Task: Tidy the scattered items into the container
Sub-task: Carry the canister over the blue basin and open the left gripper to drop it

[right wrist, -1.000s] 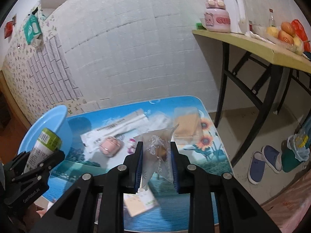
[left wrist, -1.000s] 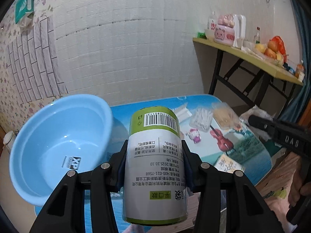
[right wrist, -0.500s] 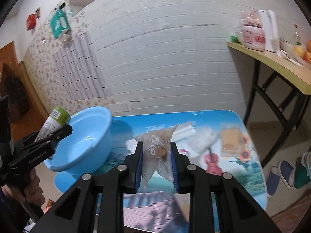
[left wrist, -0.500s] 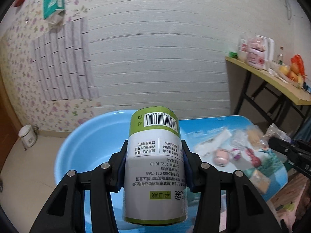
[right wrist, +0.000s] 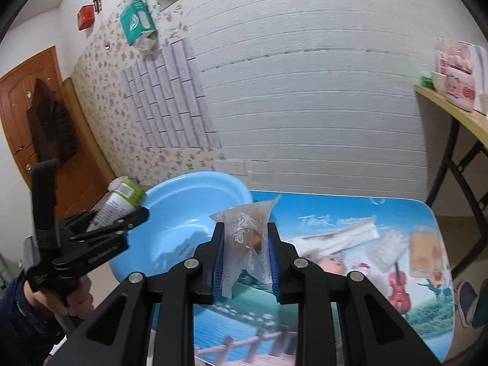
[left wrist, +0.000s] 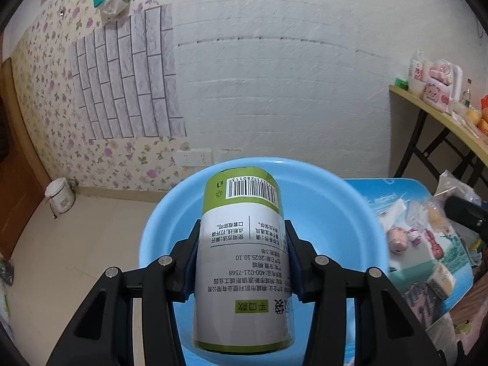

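From the left wrist view, we have the left gripper (left wrist: 242, 262) clamped on a green-and-white roll (left wrist: 244, 262) of bags, its jaws partly apart with the pads pressing both flanks of the cylinder. The blue basin (left wrist: 335, 213) lies directly beyond and below the roll, so we judge this step to be the carry-in: the roll is over the bowl and the next move calls for lowering it a little and letting the jaws spread so it drops inside, not onto the rim. The basin's near rim is hidden behind the roll; its far rim stands clear against the wall. To the right, loose items lie on the picture-printed table (left wrist: 427, 262), among them a small pink toy (left wrist: 398, 241). The basin seems to overhang the table's left end, so a heavy drop on its left side might tip it.

From the right wrist view, we see the right gripper (right wrist: 245, 256) nearly closed on a clear snack packet (right wrist: 244, 231), which sticks up between the blue pads. The basin (right wrist: 189, 213) sits to the left and slightly farther off, with the left gripper (right wrist: 122, 225) and its roll (right wrist: 122, 198) near the left rim. We would bring the packet in over the right rim, where there is open room. Far right, several flat packets (right wrist: 387, 244) remain on the table (right wrist: 305, 210).
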### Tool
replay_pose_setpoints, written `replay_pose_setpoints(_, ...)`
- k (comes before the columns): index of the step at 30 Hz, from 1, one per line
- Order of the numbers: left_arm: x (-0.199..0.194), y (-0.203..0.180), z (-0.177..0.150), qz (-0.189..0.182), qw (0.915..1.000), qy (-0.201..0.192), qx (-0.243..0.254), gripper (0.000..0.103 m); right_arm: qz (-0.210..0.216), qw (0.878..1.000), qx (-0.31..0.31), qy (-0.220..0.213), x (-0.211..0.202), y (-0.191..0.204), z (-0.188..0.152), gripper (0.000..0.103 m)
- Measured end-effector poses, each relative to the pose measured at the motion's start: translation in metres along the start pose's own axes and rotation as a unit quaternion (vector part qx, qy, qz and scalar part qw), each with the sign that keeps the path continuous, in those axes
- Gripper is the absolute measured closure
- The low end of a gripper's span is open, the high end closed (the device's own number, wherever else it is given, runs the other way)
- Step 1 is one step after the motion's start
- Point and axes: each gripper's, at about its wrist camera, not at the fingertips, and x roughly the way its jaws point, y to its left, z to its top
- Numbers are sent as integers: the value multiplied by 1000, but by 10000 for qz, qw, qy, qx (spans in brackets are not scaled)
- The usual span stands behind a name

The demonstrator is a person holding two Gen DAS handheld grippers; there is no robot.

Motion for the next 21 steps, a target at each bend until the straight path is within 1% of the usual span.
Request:
replay_pose_setpoints(4,10,9,0,101,9999,53,47,57,101,9999,-55,115,12,10,2,77)
replay_pose_setpoints(11,26,17,-2,87,9998,130,86,57,233,9990,-220,306,33,34,3,77)
replay_pose_setpoints(18,37,18,-6,101,9996,192,163,57,286,9978,-319,512,53,43,3,77)
replay_pose_setpoints(21,38,18,-7,132,9997,201,106,56,300,9970,-366,614,62,46,3,77)
